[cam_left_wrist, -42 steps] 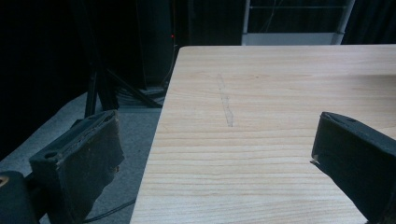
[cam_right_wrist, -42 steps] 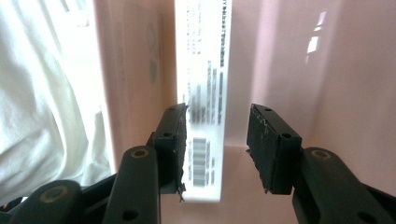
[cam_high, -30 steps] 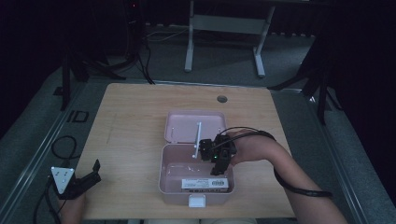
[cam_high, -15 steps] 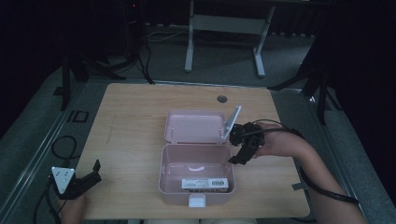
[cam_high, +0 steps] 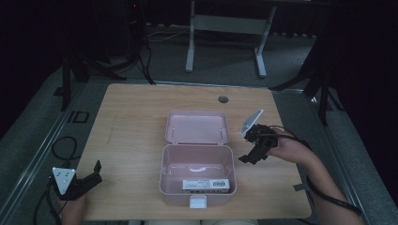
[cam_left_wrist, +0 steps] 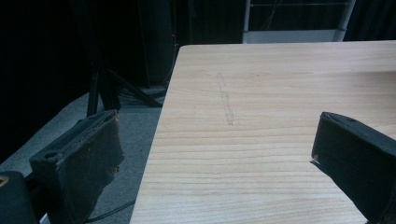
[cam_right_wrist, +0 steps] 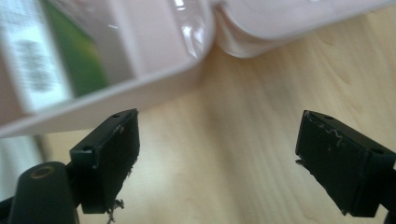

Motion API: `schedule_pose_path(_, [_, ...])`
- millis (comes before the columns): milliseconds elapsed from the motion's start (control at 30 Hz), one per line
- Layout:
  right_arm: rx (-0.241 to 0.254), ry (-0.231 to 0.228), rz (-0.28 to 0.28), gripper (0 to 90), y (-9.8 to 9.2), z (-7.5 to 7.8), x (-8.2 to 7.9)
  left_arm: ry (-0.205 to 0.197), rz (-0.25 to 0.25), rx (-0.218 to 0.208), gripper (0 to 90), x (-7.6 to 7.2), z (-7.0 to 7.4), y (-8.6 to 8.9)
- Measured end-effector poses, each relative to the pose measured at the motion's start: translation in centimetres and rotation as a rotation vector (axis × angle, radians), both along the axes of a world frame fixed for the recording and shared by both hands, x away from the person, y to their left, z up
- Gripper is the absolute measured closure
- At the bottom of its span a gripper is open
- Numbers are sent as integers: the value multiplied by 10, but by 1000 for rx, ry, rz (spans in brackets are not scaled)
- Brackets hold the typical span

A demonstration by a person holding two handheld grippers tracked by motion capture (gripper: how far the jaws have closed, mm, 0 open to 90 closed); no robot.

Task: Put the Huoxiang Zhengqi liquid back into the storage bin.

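black blocky fingers, grey three-cornered plate, black trailing cable

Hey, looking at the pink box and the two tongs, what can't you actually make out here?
- Print on the label inside the pink box: too small in the high view, blurred in the right gripper view.
- Box's near front wall: hidden by its rim, high view.
- Left tongs: outer parts cut off by the frame edges.

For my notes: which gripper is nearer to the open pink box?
Right. The right gripper hangs just beside the pink box, at its right wall. The left gripper sits far off at the table's near left corner.
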State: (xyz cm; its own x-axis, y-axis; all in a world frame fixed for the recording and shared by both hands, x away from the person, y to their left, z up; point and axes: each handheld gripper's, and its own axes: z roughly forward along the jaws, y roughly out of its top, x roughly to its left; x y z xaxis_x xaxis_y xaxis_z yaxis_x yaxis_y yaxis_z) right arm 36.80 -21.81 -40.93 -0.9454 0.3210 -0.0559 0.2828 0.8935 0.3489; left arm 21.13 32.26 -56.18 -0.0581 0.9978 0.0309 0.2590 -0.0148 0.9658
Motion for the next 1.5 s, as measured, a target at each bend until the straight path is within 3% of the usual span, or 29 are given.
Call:
schedule_pose_path(100, [7, -37, -46, 134, -6, -15, 6, -1, -1, 0, 21, 0, 0, 0])
schedule_pose_path(267, [71, -87, -148, 132, -14, -42, 16, -1, -1, 1, 21, 0, 0, 0])
schedule_pose_path(433, [105, -162, -250, 133, -20, -70, 21, 0, -1, 1, 21, 0, 0, 0])
schedule_pose_path(633, [196, -228, -351, 123, -28, -96, 21, 0, -1, 1, 21, 0, 0, 0])
schedule_pose_path(767, [256, -279, -425, 123, -36, -107, 21, 0, -1, 0, 21, 0, 0, 0])
schedule_pose_path(867, [290, -280, -460, 123, -44, -113, 21, 0, -1, 1, 21, 0, 0, 0])
schedule_pose_path(1167, [334, -331, -547, 126, -69, -127, 14, 3, -4, 6, 21, 0, 0, -1])
schedule_pose_path(1333, [391, -370, -602, 130, -86, -128, 10, 2, -3, 6, 21, 0, 0, -1])
schedule_pose_path(1500, [403, -387, -663, 130, -102, -131, 7, -1, -1, 1, 21, 0, 0, 0])
